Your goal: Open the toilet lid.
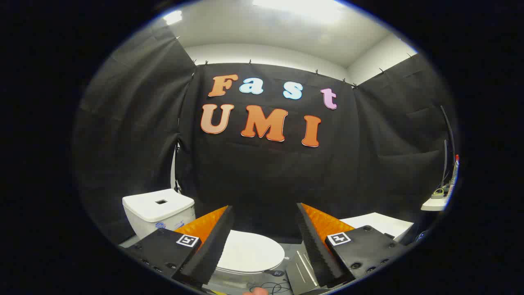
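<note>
Gripper (265, 233): held above and in front of the toilet, fingers spread wide apart, nothing between the pads, nothing gripped; square marker tag on each finger mount. Toilet lid (249, 250): white, oval, lying flat and closed on the bowl, seen below and between the two fingers, partly hidden behind the left finger, touching neither finger. Toilet tank (159, 209): white, boxy, with a small rectangular opening in its top, standing beyond the left finger and off to the left of the lid, backed against the booth's black cloth wall (266, 172). Small dark item (275, 272): resting at the near right edge of the seat; kind cannot be told. Thin dark cables (270, 287): lying loose on the floor just below that item. Metal plate (303, 268): grey, flat, on the floor beside the bowl, close to the right finger. White flat surface (378, 224): beyond the right finger. White shelf (434, 203): farther right, against the cloth wall, bearing small objects too small to identify. Ceiling (278, 32): pale, lit.
</note>
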### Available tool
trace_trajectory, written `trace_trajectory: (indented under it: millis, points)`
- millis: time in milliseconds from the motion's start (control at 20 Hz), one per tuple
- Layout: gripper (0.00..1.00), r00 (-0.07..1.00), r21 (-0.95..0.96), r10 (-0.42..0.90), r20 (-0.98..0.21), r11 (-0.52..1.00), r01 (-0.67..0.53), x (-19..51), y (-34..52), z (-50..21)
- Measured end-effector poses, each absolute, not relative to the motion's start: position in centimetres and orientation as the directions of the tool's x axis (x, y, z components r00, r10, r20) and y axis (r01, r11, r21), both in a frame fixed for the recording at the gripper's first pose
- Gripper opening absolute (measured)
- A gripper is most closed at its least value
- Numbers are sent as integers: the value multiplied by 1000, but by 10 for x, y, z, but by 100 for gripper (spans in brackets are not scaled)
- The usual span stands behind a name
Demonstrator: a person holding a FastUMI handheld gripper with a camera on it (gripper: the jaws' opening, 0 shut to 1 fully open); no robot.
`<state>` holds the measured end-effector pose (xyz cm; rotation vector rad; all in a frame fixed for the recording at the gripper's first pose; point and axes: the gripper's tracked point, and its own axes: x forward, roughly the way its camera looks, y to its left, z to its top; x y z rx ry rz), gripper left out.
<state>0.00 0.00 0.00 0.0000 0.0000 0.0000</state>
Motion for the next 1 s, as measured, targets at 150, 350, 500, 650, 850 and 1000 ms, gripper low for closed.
trace_trajectory:
  millis: [150, 350, 500, 650, 850, 1000]
  points:
    - [98, 1000, 3, 6, 8, 1000, -7, -1, 3, 4]
    - [98, 1000, 7, 9, 8, 1000, -9, -3, 2, 3]
    - [98, 1000, 10, 3, 11, 1000, -3, -4, -2, 6]
    - [98, 1000, 13, 4, 13, 1000, -4, -6, -1, 6]
    - [98, 1000, 16, 4, 15, 1000, -4, -6, -2, 7]
    - [98, 1000, 13, 11, 9, 1000, -11, -6, 1, 6]
